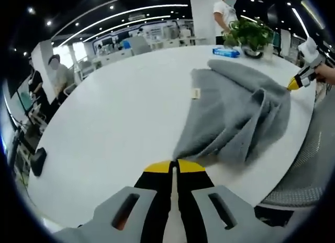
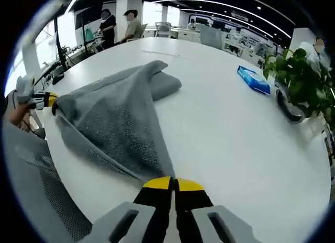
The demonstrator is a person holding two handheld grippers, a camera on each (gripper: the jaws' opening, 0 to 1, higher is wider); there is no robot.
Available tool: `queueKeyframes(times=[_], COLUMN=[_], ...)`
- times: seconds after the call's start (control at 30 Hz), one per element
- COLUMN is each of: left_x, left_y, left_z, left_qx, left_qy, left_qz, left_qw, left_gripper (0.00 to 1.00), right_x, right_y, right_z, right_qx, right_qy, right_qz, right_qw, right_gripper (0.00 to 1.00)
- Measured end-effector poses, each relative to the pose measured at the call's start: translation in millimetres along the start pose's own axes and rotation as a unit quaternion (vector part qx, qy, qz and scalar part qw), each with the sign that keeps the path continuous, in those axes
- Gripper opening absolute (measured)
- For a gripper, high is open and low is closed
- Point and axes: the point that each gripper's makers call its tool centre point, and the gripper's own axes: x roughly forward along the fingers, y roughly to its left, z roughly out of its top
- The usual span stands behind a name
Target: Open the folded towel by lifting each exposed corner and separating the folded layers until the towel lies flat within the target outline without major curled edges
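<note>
The gray towel [image 1: 238, 114] lies half unfolded on the white surface [image 1: 120, 122], stretched between the two grippers. The left gripper [image 1: 174, 166] has its jaws closed on one near corner; the right gripper [image 2: 173, 184] has its jaws closed on another corner. The far part of the towel is still folded. A potted plant [image 2: 301, 80] and a blue packet [image 2: 254, 79] sit farther off.

Towel [image 1: 238, 114] corners hidden between jaws

Open-plan office: desks [image 1: 157, 41], ceiling lights [image 1: 131, 15].
</note>
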Motion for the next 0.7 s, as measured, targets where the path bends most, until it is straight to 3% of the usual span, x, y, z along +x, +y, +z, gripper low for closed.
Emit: queueKeyframes(times=[0.1,0.33,0.43,0.57,0.7], left_x=[-0.2,-4.7,-9.3,-17.2,-22.1], left_y=[3.4,22.2,34.3,49.3,58.0], left_z=[-1.7,-9.6,-16.1,-25.8,-31.3], left_qx=[0.003,0.013,0.023,0.001,0.004], left_qy=[0.004,0.021,0.032,0.037,0.041], left_qz=[0.001,0.019,0.036,0.041,0.049], left_qw=[1.0,0.9995,0.9986,0.9985,0.998], left_gripper=[0.01,0.01,0.01,0.01,0.01], right_x=[-2.4,-2.1,-3.6,-8.0,-9.0], right_y=[-3.1,-8.7,-15.5,-24.5,-30.0], right_z=[-6.2,-8.5,-13.8,-16.8,-20.7], right_qx=[-0.037,-0.023,-0.049,-0.028,-0.034], right_qy=[0.019,0.015,0.03,0.028,0.034], right_qz=[-0.014,-0.009,-0.026,-0.027,-0.034], right_qw=[0.9991,0.9996,0.998,0.9989,0.9983], right_gripper=[0.0,0.0,0.0,0.0,0.0])
